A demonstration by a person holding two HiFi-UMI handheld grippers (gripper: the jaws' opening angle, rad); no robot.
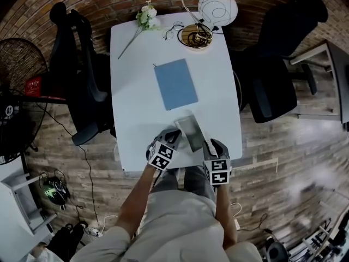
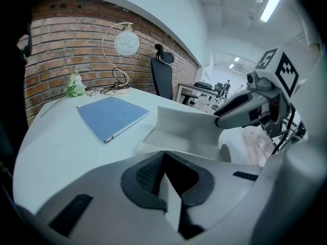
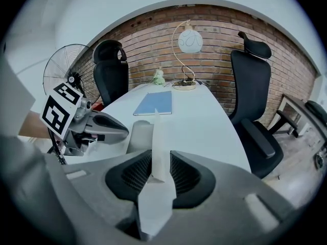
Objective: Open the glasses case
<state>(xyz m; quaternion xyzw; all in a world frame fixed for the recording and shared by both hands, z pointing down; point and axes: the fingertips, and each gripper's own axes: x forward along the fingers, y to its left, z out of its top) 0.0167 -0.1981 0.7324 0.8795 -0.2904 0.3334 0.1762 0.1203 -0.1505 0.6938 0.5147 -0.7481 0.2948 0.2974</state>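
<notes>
The grey glasses case (image 1: 188,131) lies near the front edge of the white table (image 1: 136,91), with a gripper on each side. My left gripper (image 1: 173,140) is shut on the case's near left edge; in the left gripper view a thin pale edge (image 2: 171,188) sits pinched between its pads. That view also shows the case's flap (image 2: 191,126) standing up from the base. My right gripper (image 1: 208,144) is shut on the thin lid flap (image 3: 159,147), which stands edge-on between its jaws. Beside the flap lies the case body (image 3: 139,135).
A blue notebook (image 1: 175,83) lies mid-table beyond the case. At the far end are a globe lamp (image 1: 216,6), a pair of glasses (image 1: 173,31) and a flower sprig (image 1: 145,17). Black office chairs (image 1: 272,64) flank the table, and a fan (image 1: 16,64) stands to the left.
</notes>
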